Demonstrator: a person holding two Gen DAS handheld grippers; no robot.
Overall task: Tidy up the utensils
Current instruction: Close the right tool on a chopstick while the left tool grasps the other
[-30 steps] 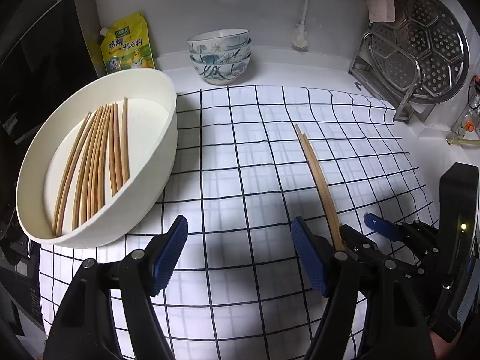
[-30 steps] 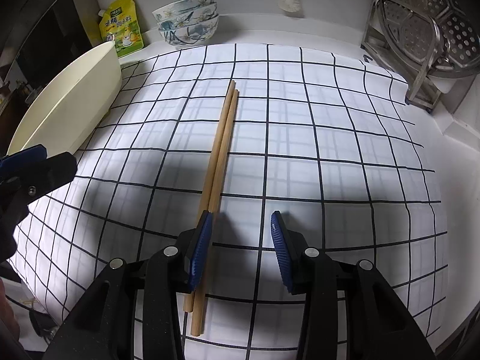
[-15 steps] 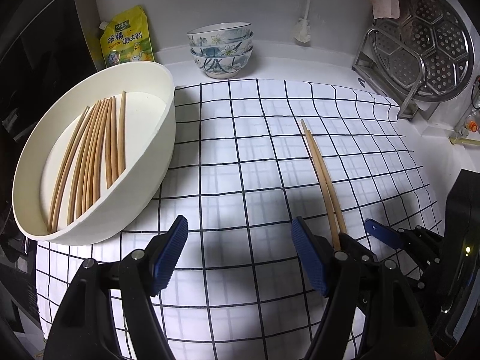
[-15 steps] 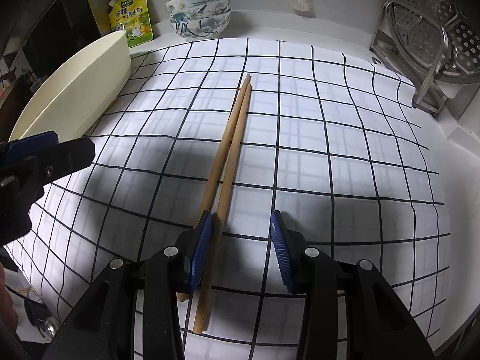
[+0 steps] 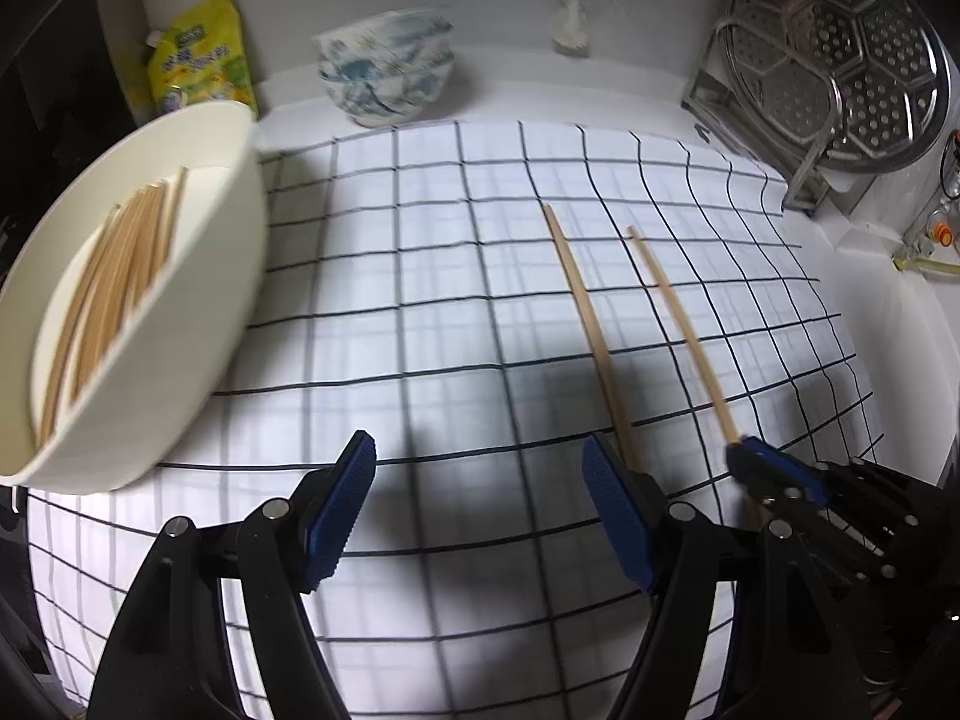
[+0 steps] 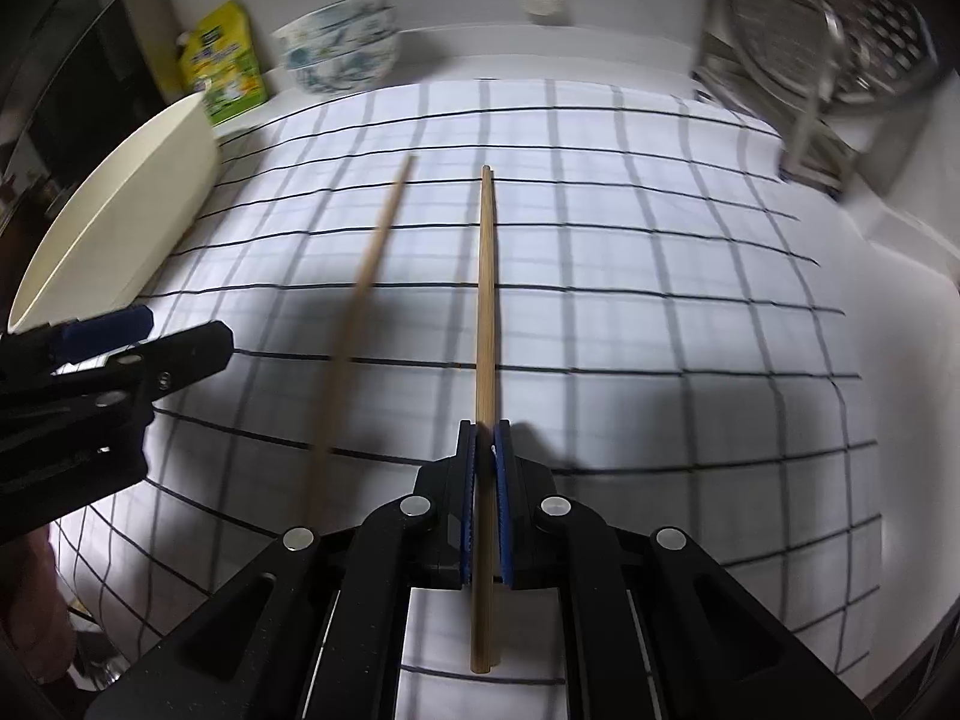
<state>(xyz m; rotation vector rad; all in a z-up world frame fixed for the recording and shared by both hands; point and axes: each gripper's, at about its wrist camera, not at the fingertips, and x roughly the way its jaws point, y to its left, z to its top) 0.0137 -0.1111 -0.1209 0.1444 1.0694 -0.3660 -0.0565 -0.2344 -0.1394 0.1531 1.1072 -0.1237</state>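
My right gripper (image 6: 486, 438) is shut on a wooden chopstick (image 6: 486, 288) and holds it above the checked cloth (image 6: 660, 330); it also shows in the left wrist view (image 5: 678, 324). A second chopstick (image 6: 366, 264) lies on the cloth to its left, blurred, and shows in the left wrist view (image 5: 585, 318). My left gripper (image 5: 480, 498) is open and empty, just left of that chopstick. A cream oval bowl (image 5: 198, 324) at the left holds several chopsticks (image 5: 114, 276).
Stacked patterned bowls (image 5: 387, 75) and a yellow pouch (image 5: 201, 60) stand at the back. A metal rack with a steamer plate (image 5: 840, 54) stands at the back right. The cloth's right edge meets a white counter (image 5: 900, 330).
My right gripper has shut on one chopstick and lifted it away from the other. The two chopsticks, side by side before, now lie apart. My left gripper stays open.
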